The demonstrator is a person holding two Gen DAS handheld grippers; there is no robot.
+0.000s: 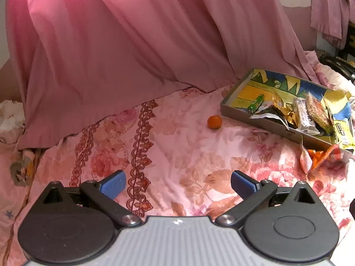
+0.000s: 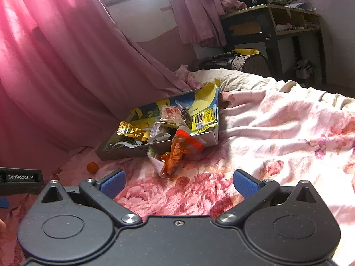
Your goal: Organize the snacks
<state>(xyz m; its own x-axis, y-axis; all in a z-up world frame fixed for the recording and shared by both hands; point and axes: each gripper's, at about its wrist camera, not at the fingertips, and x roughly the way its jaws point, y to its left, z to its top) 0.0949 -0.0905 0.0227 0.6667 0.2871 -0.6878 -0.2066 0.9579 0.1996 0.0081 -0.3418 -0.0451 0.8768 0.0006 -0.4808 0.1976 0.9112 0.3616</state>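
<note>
Left wrist view: shallow box point(image 1: 235, 110) of snack packets on floral bed cover point(image 1: 177, 155), long axis running near-left to far-right; small orange fruit point(image 1: 214, 122) just beside its left corner. Orange packet point(image 2: 175, 155) spilling over near edge. Left tongs point(image 1: 178, 184) and right tongs point(image 2: 178, 184) wide open, empty. "GenRobot.AI" legible at right wrist view's left edge.

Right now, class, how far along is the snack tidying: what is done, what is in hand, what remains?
Done: several packets already lie in the shallow box, including a gold packet and a green bottle. In hand: nothing; the left gripper and right gripper are both open and empty. Left: the small orange fruit sits on the bedspread, and an orange packet hangs outside the box.
</note>
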